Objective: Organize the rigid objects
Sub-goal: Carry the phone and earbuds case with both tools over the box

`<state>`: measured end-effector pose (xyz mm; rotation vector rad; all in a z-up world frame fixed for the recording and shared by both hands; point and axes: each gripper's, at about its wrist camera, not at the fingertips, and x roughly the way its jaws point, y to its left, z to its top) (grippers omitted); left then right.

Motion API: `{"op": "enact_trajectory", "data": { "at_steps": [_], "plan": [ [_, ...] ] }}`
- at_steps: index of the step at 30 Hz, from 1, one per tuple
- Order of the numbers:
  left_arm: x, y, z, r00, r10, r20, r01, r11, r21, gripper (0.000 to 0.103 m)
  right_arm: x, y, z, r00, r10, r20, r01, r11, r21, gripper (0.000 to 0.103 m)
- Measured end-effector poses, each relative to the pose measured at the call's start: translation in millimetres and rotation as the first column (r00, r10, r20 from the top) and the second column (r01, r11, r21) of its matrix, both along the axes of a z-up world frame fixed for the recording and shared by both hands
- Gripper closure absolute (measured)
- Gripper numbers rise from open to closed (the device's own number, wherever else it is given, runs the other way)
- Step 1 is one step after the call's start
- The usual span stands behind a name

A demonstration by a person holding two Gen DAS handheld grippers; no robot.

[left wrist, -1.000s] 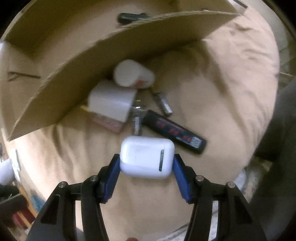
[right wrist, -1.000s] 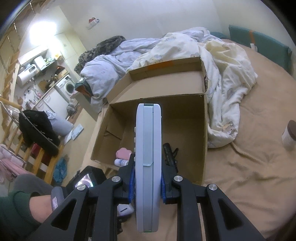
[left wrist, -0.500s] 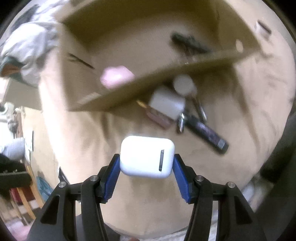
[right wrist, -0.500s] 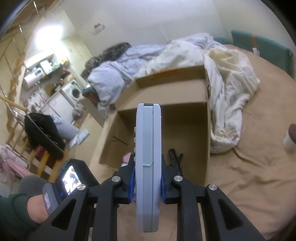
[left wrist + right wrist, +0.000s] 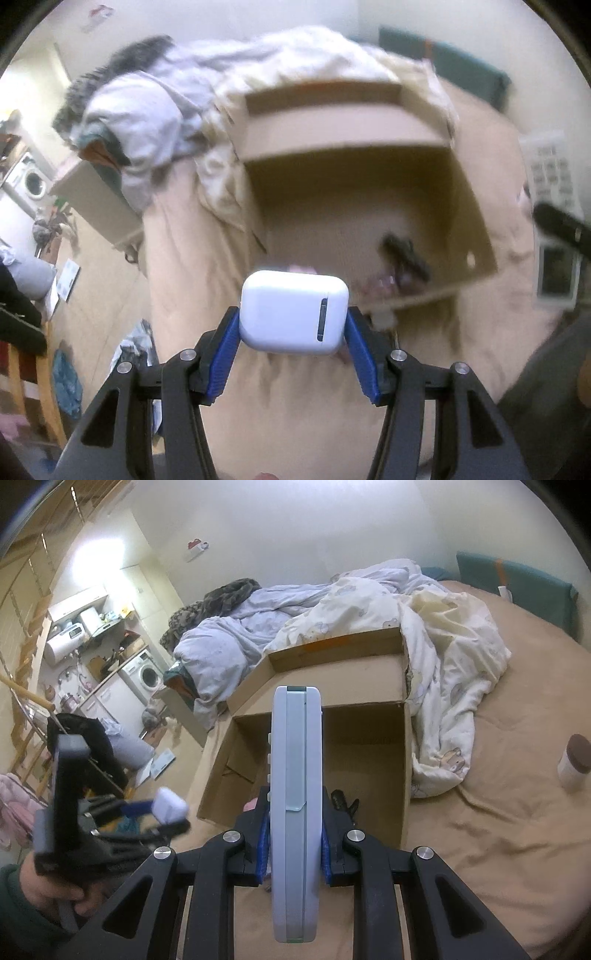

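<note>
Count taken from both wrist views.

Grippers: two. The left gripper (image 5: 293, 328) carries one white case (image 5: 293, 312); the right gripper (image 5: 294, 843) carries one grey remote (image 5: 294, 808), held on edge.

Boxes: one cardboard box (image 5: 369, 686), open at the top.

Inside the box: one black item (image 5: 404, 254) and one pink item (image 5: 250, 804); any further contents are blurred or hidden.

Jars: one, with a brown lid (image 5: 573, 762), on the bed.

Washing machines: one (image 5: 147, 672).

Duvets: one heap (image 5: 424, 627); the number of separate covers cannot be told.
</note>
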<state>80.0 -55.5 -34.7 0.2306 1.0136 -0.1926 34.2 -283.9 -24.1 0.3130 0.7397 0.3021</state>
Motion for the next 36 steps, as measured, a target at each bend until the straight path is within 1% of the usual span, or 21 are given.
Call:
{"op": "enact_trajectory", "data": {
  "at_steps": [2, 6, 9, 11, 16, 20, 23, 26, 28, 31, 33, 36],
  "plan": [
    [4, 3, 10, 1.000, 0.013, 0.025, -0.013, 1.000, -0.013, 0.050, 2, -1, 6, 1.000, -0.004, 0.019, 0.004, 1.000, -0.001, 0.079],
    [20, 6, 16, 0.998, 0.033, 0.045, -0.032, 0.999, -0.033, 0.050, 12, 0, 11, 1.000, 0.003, 0.027, -0.003, 1.000, -0.016, 0.079],
    [34, 6, 14, 0.998, 0.043, 0.049, -0.041, 0.998, -0.041, 0.050, 24, -2, 10, 1.000, 0.003, 0.014, -0.002, 1.000, -0.004, 0.079],
    [44, 5, 13, 0.998, 0.049, 0.042, -0.047, 0.998, -0.050, 0.050, 32, 0, 8, 1.000, -0.006, 0.007, 0.006, 1.000, -0.019, 0.079],
    [71, -6, 8, 0.998, 0.050, 0.045, -0.047, 0.997, -0.068, 0.050, 60, 6, -7, 0.999, -0.002, -0.044, 0.000, 0.999, -0.033, 0.079],
    [87, -19, -3, 0.997, 0.037, 0.061, -0.035, 0.998, -0.047, 0.050, 81, 11, -18, 0.997, -0.007, -0.072, 0.003, 0.999, -0.052, 0.079],
    [97, -22, -16, 0.998, 0.042, 0.057, -0.039, 0.998, -0.043, 0.050, 96, 16, -30, 0.995, -0.001, -0.102, -0.006, 0.998, -0.066, 0.079],
    [103, -23, -32, 0.998, 0.046, 0.031, -0.044, 0.998, -0.047, 0.050, 107, 21, -45, 0.989, 0.001, -0.149, -0.013, 0.997, -0.082, 0.079],
    [106, -25, -44, 0.999, 0.039, 0.018, -0.039, 0.999, -0.038, 0.050, 112, 24, -58, 0.981, 0.004, -0.196, -0.019, 0.997, -0.074, 0.079],
    [107, -29, -64, 1.000, 0.021, 0.002, -0.021, 1.000, 0.010, 0.050, 114, 31, -78, 0.965, 0.013, -0.260, -0.034, 0.996, -0.079, 0.079],
    [106, -28, -70, 1.000, 0.023, -0.012, -0.022, 1.000, 0.016, 0.050, 113, 37, -85, 0.961, 0.022, -0.276, -0.049, 0.995, -0.091, 0.079],
    [107, -26, -76, 0.999, 0.037, -0.036, -0.036, 0.999, 0.005, 0.050, 113, 42, -90, 0.956, 0.036, -0.290, -0.070, 0.992, -0.108, 0.079]
  ]
}}
